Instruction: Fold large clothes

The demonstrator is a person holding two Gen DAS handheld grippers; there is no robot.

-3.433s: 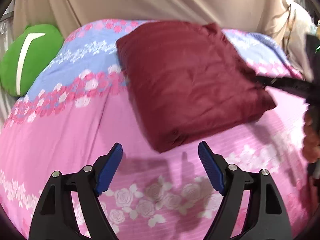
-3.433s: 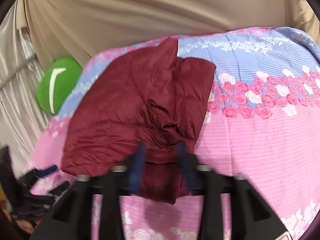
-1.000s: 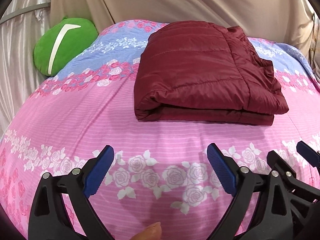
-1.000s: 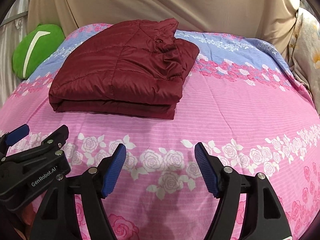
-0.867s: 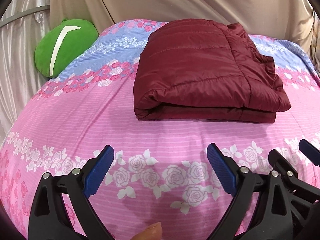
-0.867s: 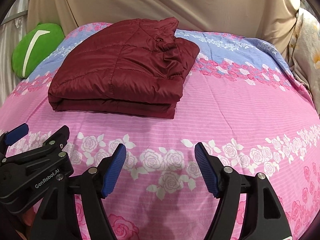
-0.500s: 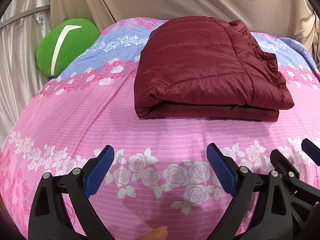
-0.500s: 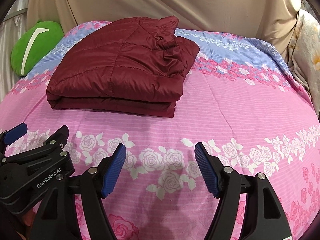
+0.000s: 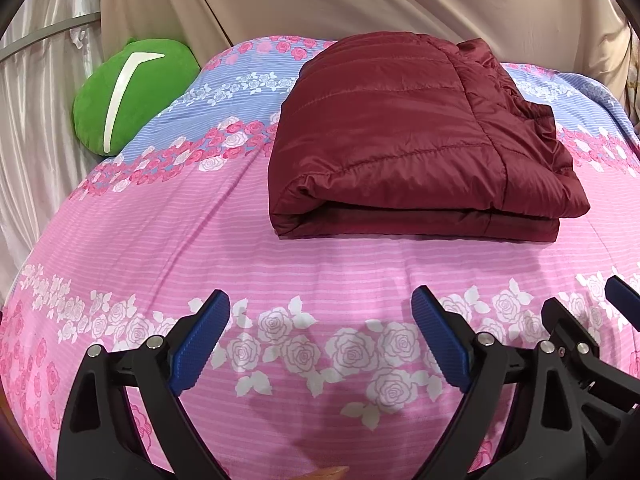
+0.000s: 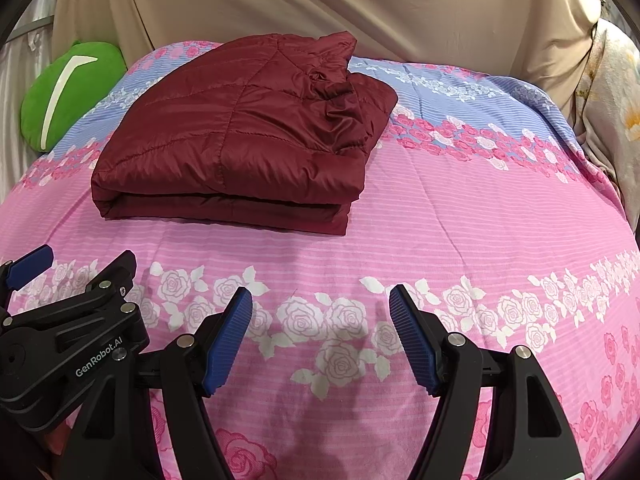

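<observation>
A dark red quilted jacket lies folded into a thick rectangle on the pink and blue floral bed cover; it also shows in the right wrist view. My left gripper is open and empty, held over the cover well in front of the jacket. My right gripper is open and empty too, beside the left one and equally short of the jacket. Each gripper's body shows at the edge of the other's view.
A green round cushion sits at the bed's far left corner, also in the right wrist view. Beige curtains hang behind the bed. A pale floral fabric hangs at the right edge.
3.4 s ago the right gripper was at the jacket; both grippers have since drawn back toward the near edge of the bed. Over the last second almost nothing moved.
</observation>
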